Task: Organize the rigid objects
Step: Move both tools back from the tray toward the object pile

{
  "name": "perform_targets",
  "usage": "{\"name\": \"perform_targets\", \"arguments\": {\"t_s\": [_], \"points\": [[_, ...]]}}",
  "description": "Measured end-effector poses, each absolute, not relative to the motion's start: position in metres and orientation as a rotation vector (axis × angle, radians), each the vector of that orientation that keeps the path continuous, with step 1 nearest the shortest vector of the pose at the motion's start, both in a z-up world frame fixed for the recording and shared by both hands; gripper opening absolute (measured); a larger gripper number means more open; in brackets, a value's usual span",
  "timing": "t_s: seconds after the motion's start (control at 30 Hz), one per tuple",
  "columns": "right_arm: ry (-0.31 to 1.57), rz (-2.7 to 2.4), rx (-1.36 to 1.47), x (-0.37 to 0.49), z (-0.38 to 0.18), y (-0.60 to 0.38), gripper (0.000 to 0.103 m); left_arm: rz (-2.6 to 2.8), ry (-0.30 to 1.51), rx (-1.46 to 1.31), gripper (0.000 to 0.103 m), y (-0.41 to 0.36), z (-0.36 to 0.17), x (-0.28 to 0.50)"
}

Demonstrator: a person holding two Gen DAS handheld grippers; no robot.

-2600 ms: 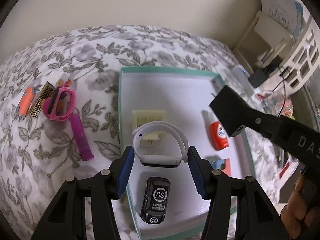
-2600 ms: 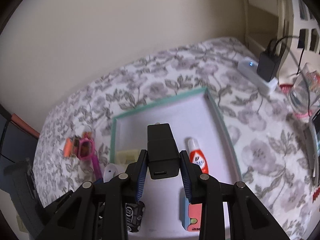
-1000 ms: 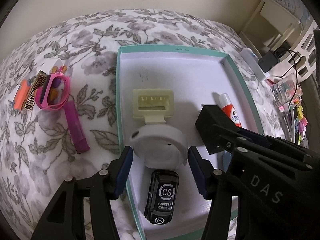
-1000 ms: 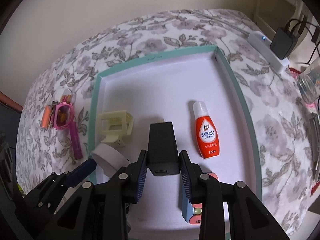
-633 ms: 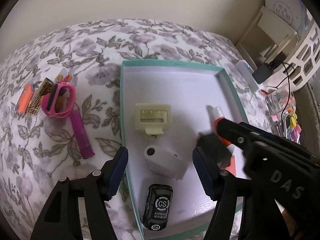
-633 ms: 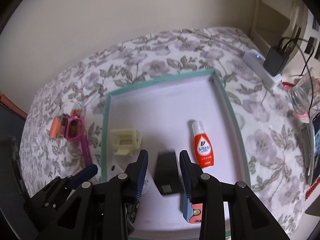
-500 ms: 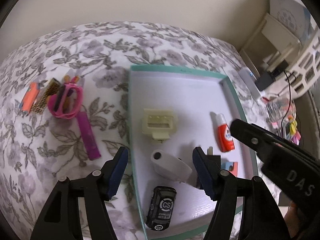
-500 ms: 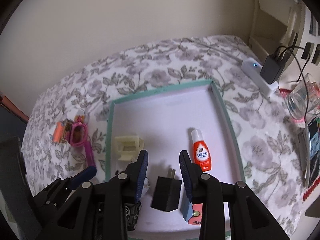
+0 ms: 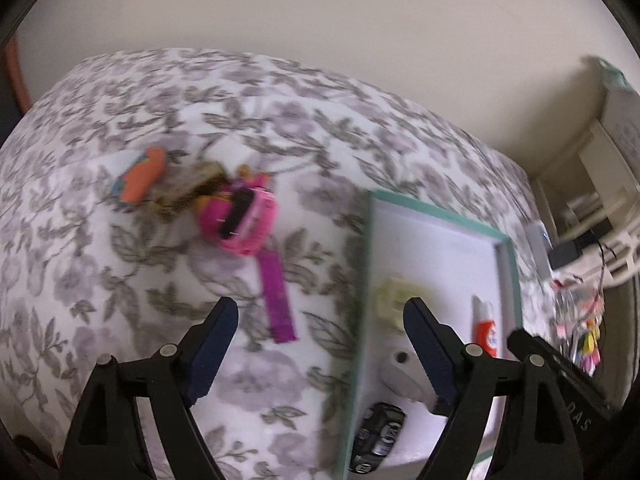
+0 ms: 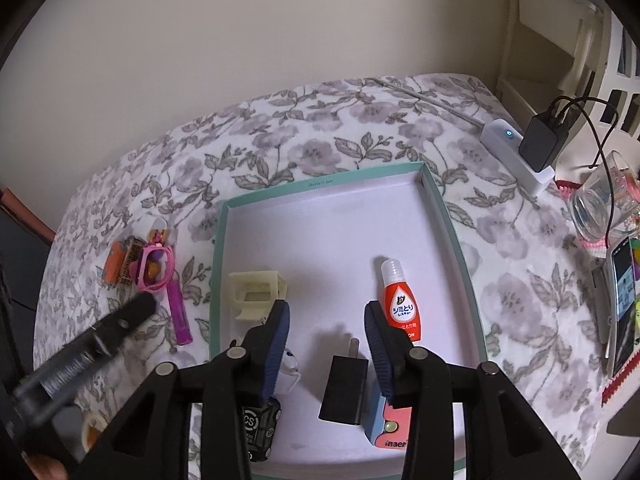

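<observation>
Both the left gripper and right gripper are spread wide, holding nothing. Six items, including a black charger, lie in the tray. A pink watch, purple stick and orange piece remain outside on the bedspread.

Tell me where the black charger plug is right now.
In the right wrist view, the black charger plug lies on the floor of the teal tray, just ahead of the open right gripper, between the white watch and the red bottle.
</observation>
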State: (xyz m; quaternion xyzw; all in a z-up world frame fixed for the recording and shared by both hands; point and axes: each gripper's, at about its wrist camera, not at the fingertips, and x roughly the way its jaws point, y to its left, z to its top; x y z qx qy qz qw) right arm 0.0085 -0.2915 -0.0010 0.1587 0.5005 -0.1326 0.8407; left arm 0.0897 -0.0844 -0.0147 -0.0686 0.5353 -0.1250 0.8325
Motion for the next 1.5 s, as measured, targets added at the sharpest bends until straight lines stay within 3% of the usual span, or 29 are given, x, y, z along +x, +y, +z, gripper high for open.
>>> {"name": "perform_targets", "arguments": {"t_s": [0.13, 0.47, 0.57, 1.5], "points": [[1.059, -0.283, 0.322, 0.01, -0.004, -0.289, 0.065, -0.197, 1.14, -0.165, 0.086, -0.067, -0.016, 0.096], [1.067, -0.279, 0.316, 0.015, -0.012, -0.283, 0.075, -0.096, 1.131, -0.166, 0.091, -0.042, -0.016, 0.103], [1.063, -0.281, 0.308, 0.017, -0.013, -0.28, 0.084, -0.074, 1.136, -0.158, 0.091, -0.037, -0.017, 0.105], [1.072, 0.014, 0.242, 0.074, -0.034, -0.17, 0.087, 0.112, 1.183, -0.346, 0.091, 0.07, -0.035, 0.138]]}}
